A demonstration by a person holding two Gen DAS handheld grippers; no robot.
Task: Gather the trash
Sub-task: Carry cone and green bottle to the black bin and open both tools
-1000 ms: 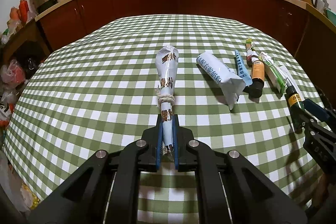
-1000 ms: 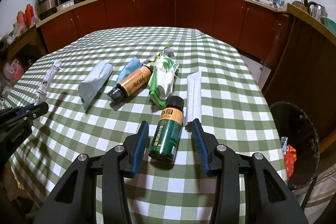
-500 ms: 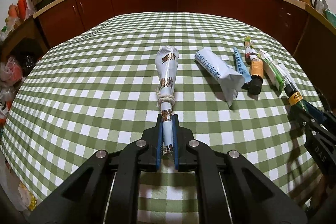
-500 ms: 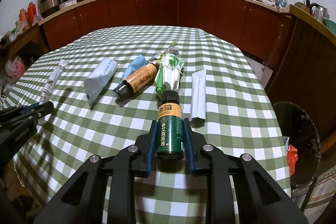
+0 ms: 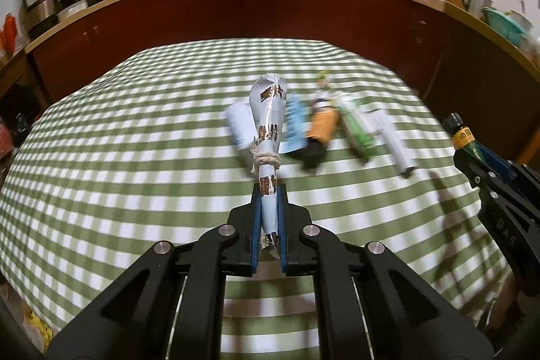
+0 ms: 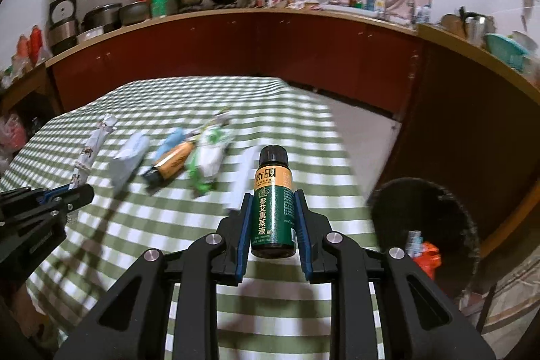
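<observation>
left wrist: above green-checked tablecloth (image 5: pixel 135 177), facing dark red cabinets (image 5: pixel 236 9) | right wrist: same heading, further right | shared: blurred litter row, cabinets

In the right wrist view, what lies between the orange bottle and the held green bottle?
A green-and-white wrapper and a white packet lie on the tablecloth between the orange bottle and the green bottle, blurred, in the right wrist view.

The left gripper (image 5: pixel 269 191) is raised above the table, its blue-padded fingers (image 5: pixel 257 218) clamped on the narrow tail of a tied foil snack wrapper (image 5: pixel 268 120) that points forward. The right gripper (image 6: pixel 272 194) is lifted too, its fingers (image 6: pixel 243 218) pressed against both sides of a green bottle (image 6: pixel 272 211), cap forward and tilted upward
</observation>
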